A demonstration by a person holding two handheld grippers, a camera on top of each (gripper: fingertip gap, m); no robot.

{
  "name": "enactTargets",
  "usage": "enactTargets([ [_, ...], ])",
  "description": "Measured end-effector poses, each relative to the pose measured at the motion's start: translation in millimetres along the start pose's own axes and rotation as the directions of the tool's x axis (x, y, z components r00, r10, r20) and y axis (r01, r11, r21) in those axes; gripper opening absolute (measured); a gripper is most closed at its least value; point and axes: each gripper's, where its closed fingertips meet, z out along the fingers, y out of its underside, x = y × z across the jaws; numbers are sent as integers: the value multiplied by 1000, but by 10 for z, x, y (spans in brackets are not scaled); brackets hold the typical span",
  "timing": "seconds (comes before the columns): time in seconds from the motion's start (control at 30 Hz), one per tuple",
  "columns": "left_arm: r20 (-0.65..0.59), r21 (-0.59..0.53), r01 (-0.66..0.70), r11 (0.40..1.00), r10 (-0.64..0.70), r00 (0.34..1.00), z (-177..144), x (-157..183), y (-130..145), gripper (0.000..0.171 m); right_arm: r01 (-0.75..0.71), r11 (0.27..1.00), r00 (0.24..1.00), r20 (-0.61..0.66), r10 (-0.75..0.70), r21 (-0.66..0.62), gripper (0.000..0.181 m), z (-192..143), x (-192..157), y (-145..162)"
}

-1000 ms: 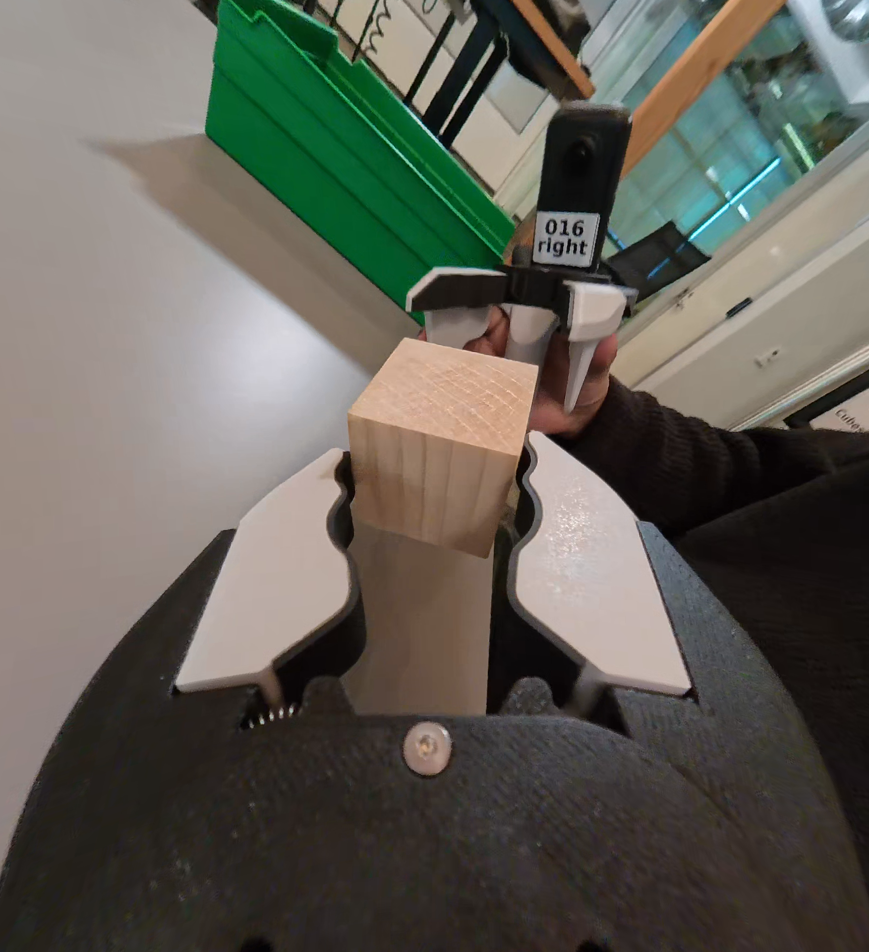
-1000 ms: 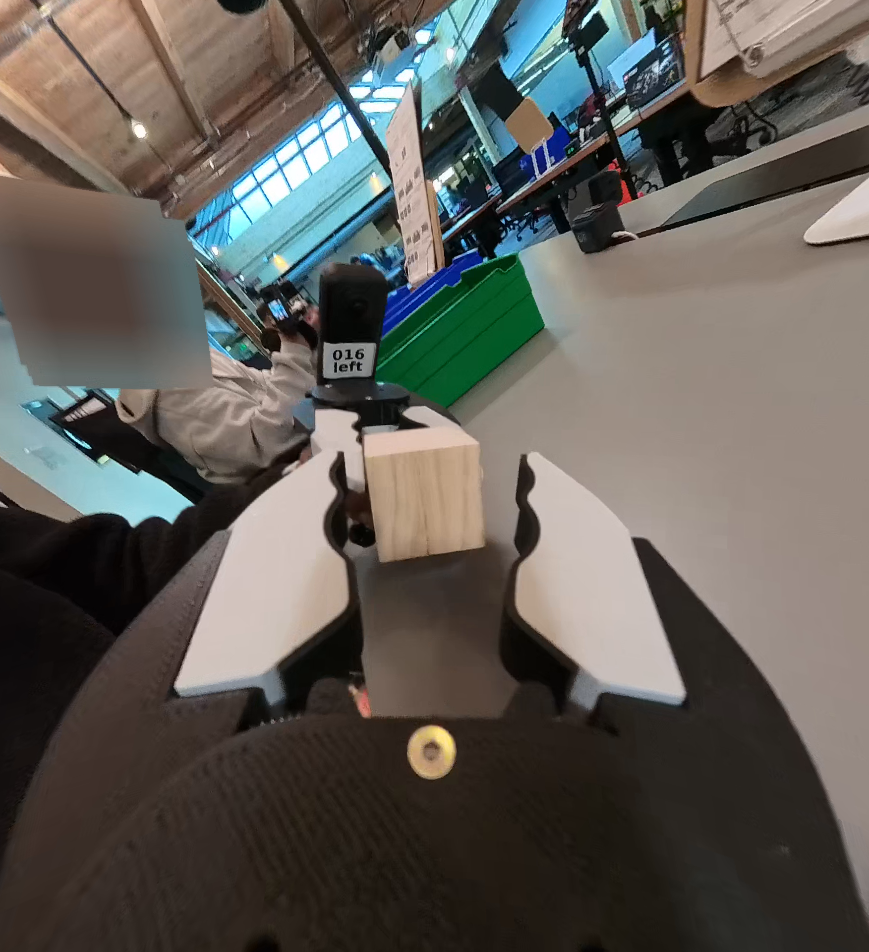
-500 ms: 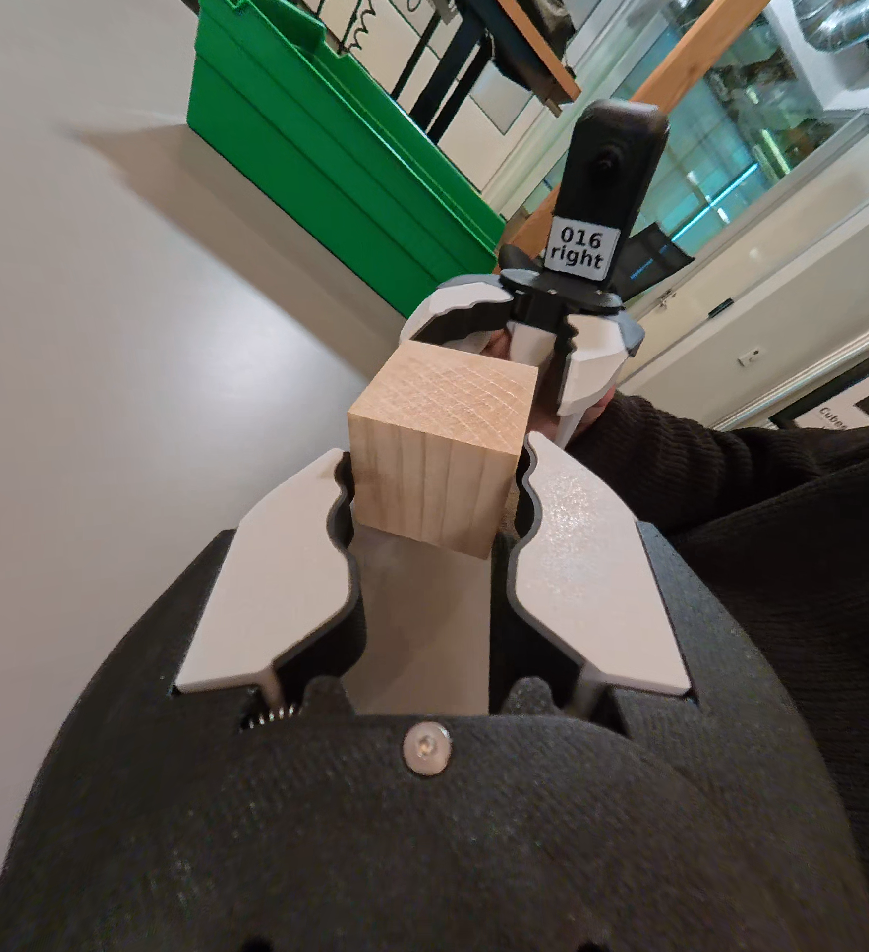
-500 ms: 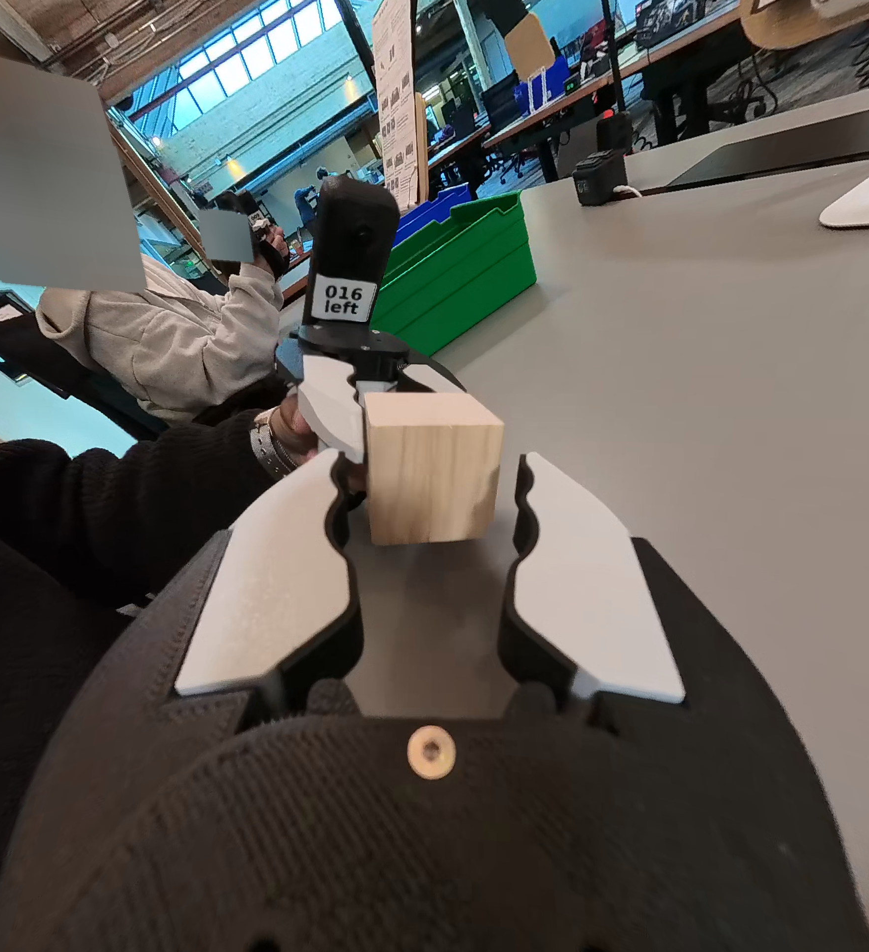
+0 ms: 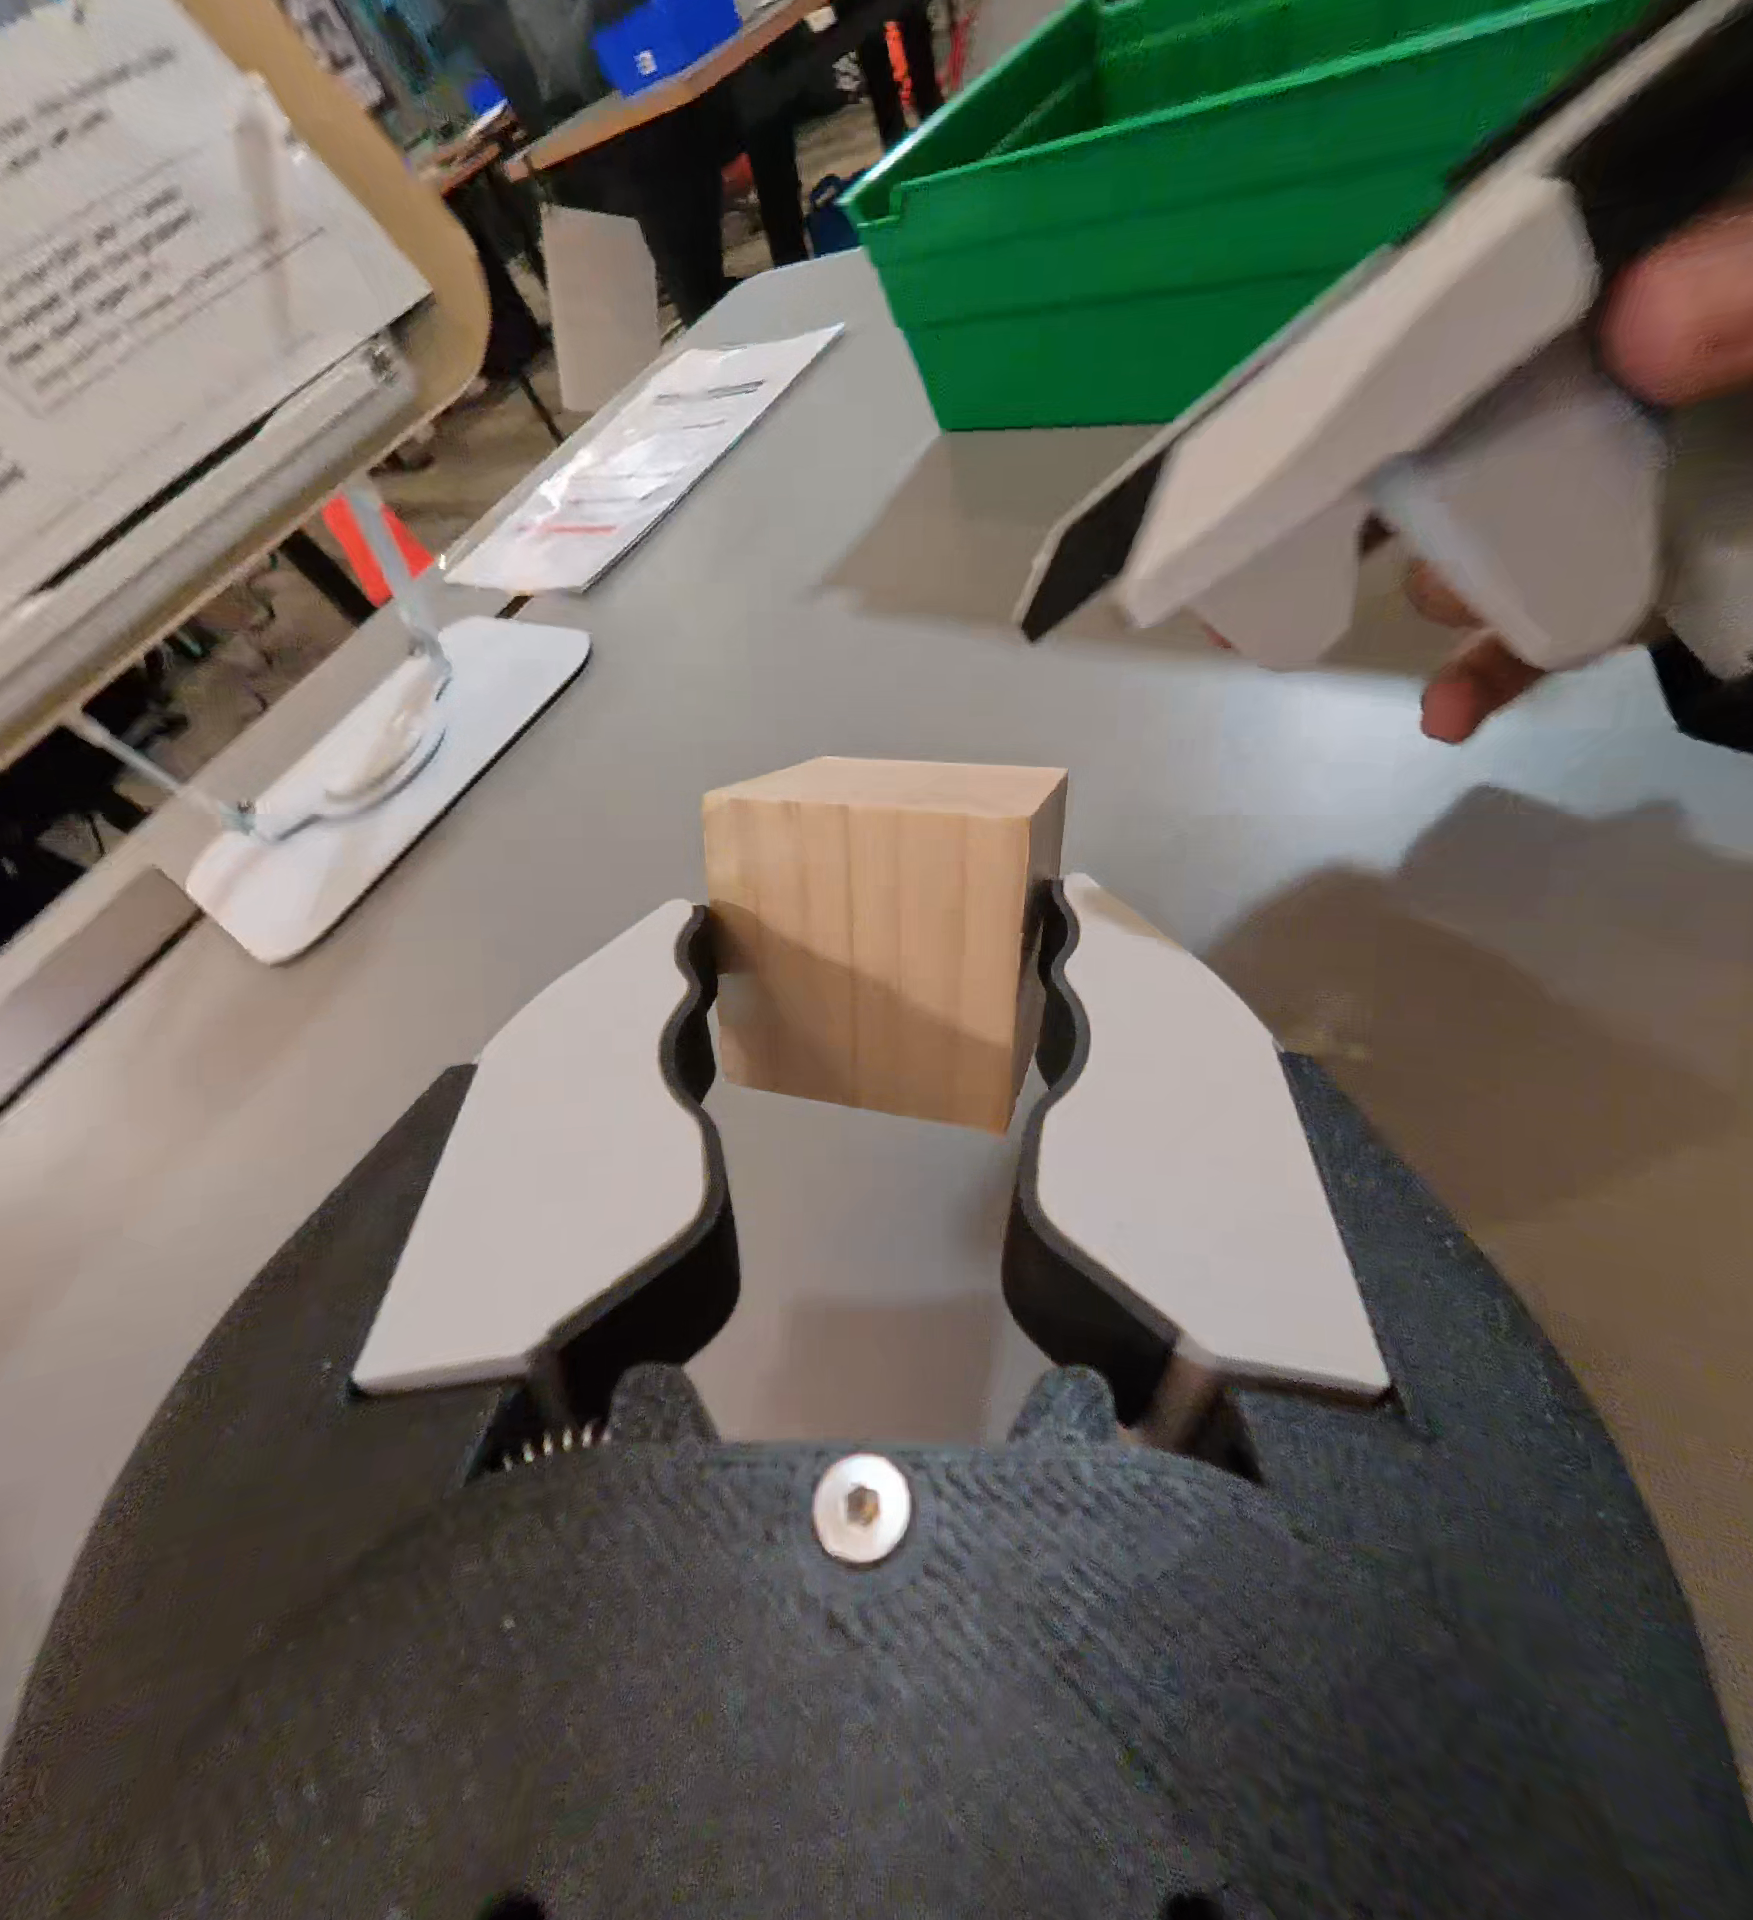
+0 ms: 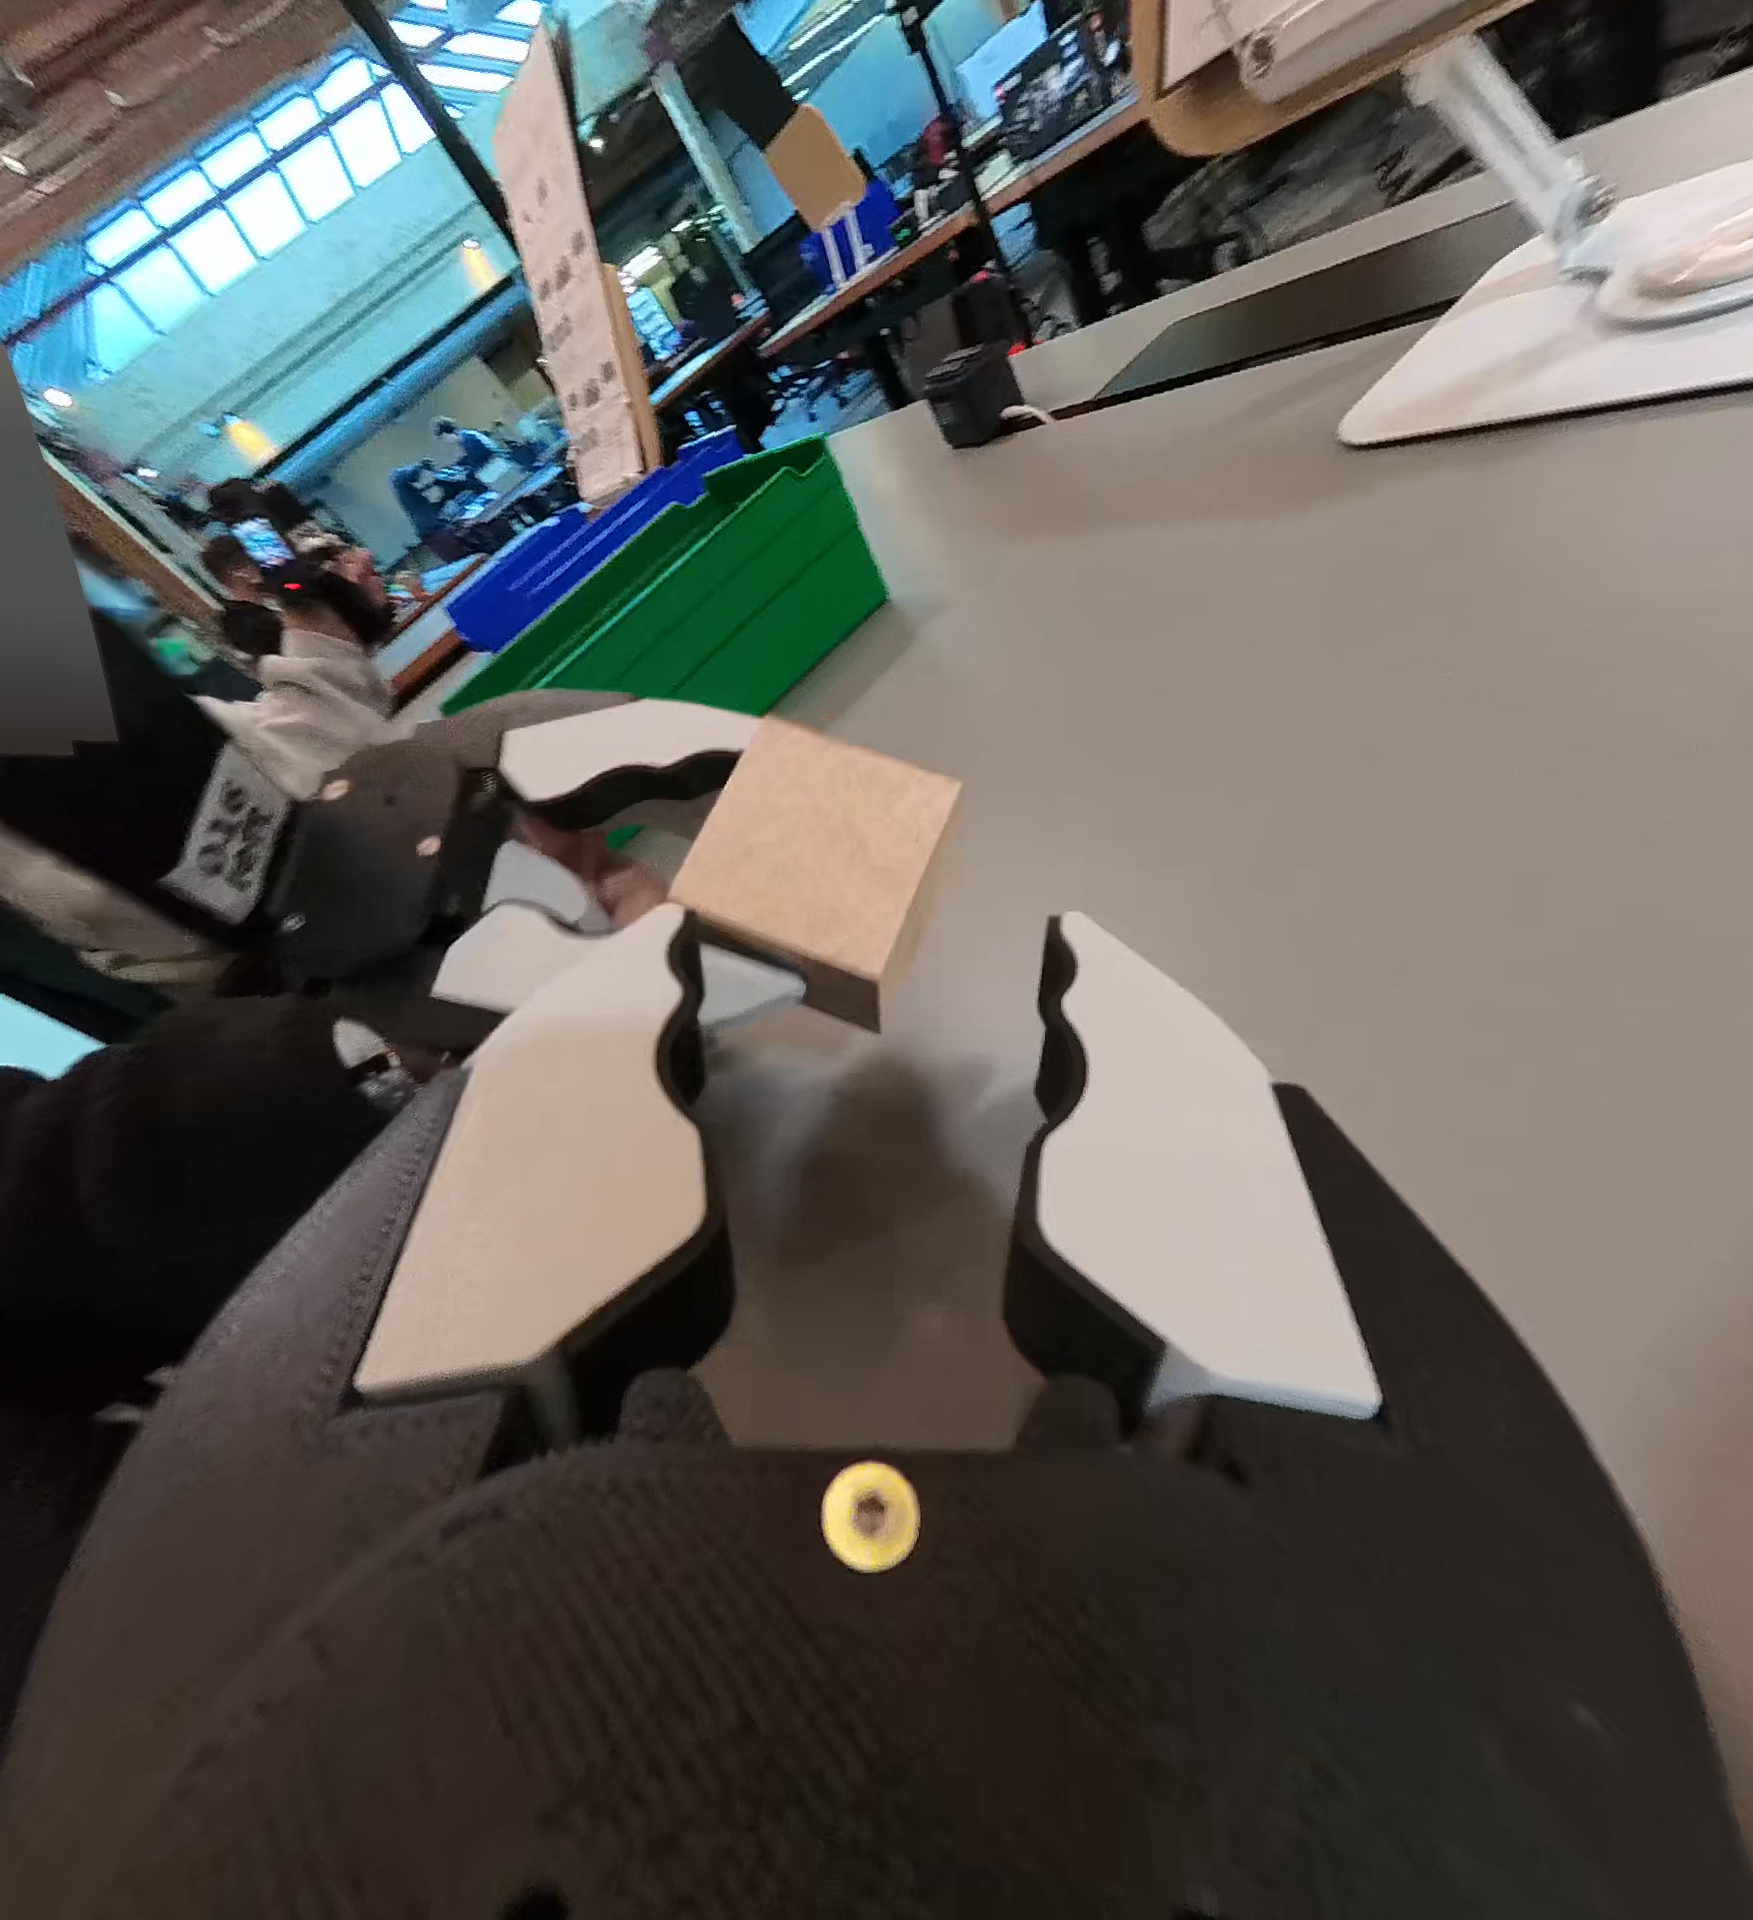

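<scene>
We see the left gripper (image 5: 877,920) clamped on a pale wooden cube (image 5: 877,940), both white fingers (image 5: 581,1143) pressed against its sides, the cube held clear above the grey tabletop (image 5: 955,665). In the right wrist view the same cube (image 6: 818,868) sits tilted between the left gripper's fingers, just ahead of and slightly left of the right gripper (image 6: 867,966), whose jaws stand apart with nothing between them. The right gripper (image 5: 1090,582) also shows blurred at the upper right of the left wrist view, a hand (image 5: 1724,301) wrapped round it.

Surface: matte grey, smooth, with soft shadows under both tools. A green bin (image 5: 1163,239) stands near the far edge; in the right view blue bins (image 6: 560,571) lie just behind it. A clear plastic sleeve holding papers (image 5: 643,457) lies flat beside the edge. A white flat stand base (image 5: 384,790) rests on the table, carrying a tilted board with a printed sheet (image 5: 124,260) (writing too blurred to matter). A small black box (image 6: 971,395) sits farther off.

Room: an open workshop hall, rows of desks, high windows (image 6: 228,218), a seated person in a light top (image 6: 321,696) beyond the table.
</scene>
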Motion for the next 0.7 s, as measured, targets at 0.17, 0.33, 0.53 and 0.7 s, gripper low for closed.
enactTargets([
  [0.17,-31,-6,-122,992,122,992,62,273,-53,62,-20,997,1000,22,22,-70,67,37,-24,119],
  [0.33,25,-42,-287,957,289,957,75,322,-26,62,-67,987,996,53,75,-145,73,103,-92,273],
  [0.53,33,-46,-319,947,320,947,98,372,-9,62,-54,978,998,5,56,-203,57,111,-52,371],
  [0.7,57,41,-255,966,252,966,72,366,-137,66,-176,966,980,61,190,-187,56,70,-82,289],
])
